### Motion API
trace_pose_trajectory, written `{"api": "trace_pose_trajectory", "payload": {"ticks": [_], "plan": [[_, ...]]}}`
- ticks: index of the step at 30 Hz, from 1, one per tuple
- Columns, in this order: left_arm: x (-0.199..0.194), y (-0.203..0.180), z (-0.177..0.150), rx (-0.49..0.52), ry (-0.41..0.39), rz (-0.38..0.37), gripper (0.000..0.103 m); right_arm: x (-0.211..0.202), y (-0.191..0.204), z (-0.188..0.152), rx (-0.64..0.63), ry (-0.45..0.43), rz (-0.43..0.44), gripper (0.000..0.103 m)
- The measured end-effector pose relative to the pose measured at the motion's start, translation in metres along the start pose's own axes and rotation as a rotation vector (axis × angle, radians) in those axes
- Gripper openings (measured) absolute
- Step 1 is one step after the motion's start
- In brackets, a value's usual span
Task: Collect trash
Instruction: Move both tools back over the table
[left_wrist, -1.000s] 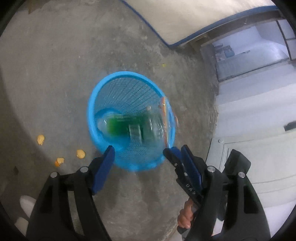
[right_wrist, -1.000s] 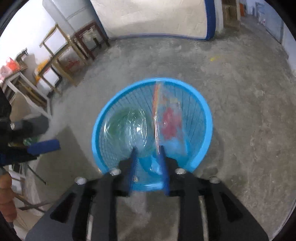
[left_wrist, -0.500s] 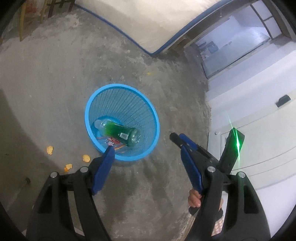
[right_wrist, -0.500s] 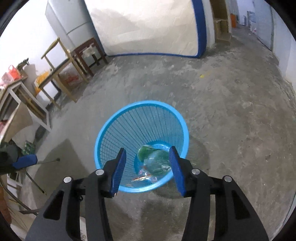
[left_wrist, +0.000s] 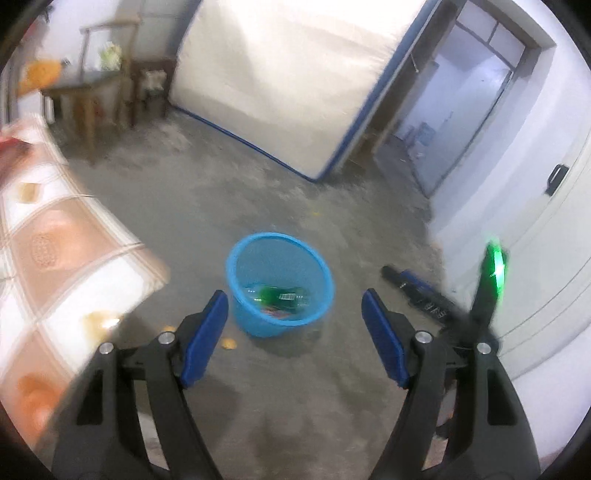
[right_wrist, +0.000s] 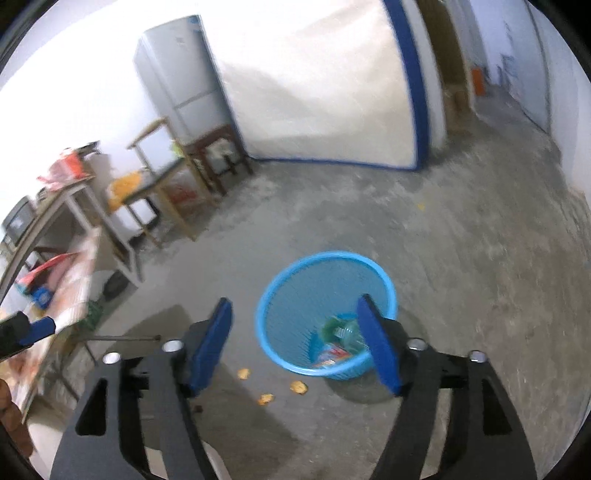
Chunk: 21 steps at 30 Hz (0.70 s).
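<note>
Blue bin (left_wrist: 280, 284) on floor (left_wrist: 258, 206), bottle (left_wrist: 279, 293) and wrapper (right_wrist: 330, 352) inside | orange bits (right_wrist: 297, 386) beside bin: light, crumbly, pinch softly by sides | left gripper (left_wrist: 295, 332) and right gripper (right_wrist: 295, 345) just opened wide, both empty

The floor (right_wrist: 461, 258) is bare concrete, rough, matt and mottled grey. The basket (right_wrist: 280, 295) is glossy blue plastic with fine mesh walls. Inside lies a clear, shiny plastic bottle (left_wrist: 280, 293) and a glossy wrapper (right_wrist: 330, 352). Each hand-held gripper (left_wrist: 295, 332) (right_wrist: 295, 345) has matt black plastic arms, smooth blue pads and bright metal screws. The chairs (right_wrist: 162, 177) look like bare wood.
</note>
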<state>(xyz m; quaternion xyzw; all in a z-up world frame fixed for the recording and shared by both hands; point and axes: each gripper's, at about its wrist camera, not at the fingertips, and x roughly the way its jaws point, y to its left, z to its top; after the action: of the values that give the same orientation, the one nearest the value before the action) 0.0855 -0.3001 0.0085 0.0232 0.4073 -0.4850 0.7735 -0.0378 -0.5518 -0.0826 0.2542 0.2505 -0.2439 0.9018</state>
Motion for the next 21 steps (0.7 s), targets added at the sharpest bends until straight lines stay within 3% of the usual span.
{"api": "trace_pose_trajectory", "payload": {"ticks": [3, 8, 12, 17, 21], "plan": [[-0.039, 0.013, -0.015, -0.035, -0.028, 0.038, 0.085, -0.012, 0.041, 0.007, -0.085, -0.021, 0.015, 0.087], [-0.105, 0.046, -0.037, -0.094, -0.105, 0.102, 0.09, -0.006, 0.136, 0.01, -0.266, 0.05, -0.002, 0.097], [-0.156, 0.078, -0.057, -0.132, -0.206, 0.186, 0.095, -0.003, 0.211, 0.004, -0.383, 0.084, 0.106, 0.097], [-0.218, 0.124, -0.081, -0.207, -0.315, 0.299, 0.095, -0.004, 0.304, -0.013, -0.563, 0.093, 0.141, 0.097], [-0.266, 0.166, -0.109, -0.31, -0.42, 0.349, 0.095, -0.017, 0.377, -0.033, -0.727, 0.046, 0.278, 0.097]]}}
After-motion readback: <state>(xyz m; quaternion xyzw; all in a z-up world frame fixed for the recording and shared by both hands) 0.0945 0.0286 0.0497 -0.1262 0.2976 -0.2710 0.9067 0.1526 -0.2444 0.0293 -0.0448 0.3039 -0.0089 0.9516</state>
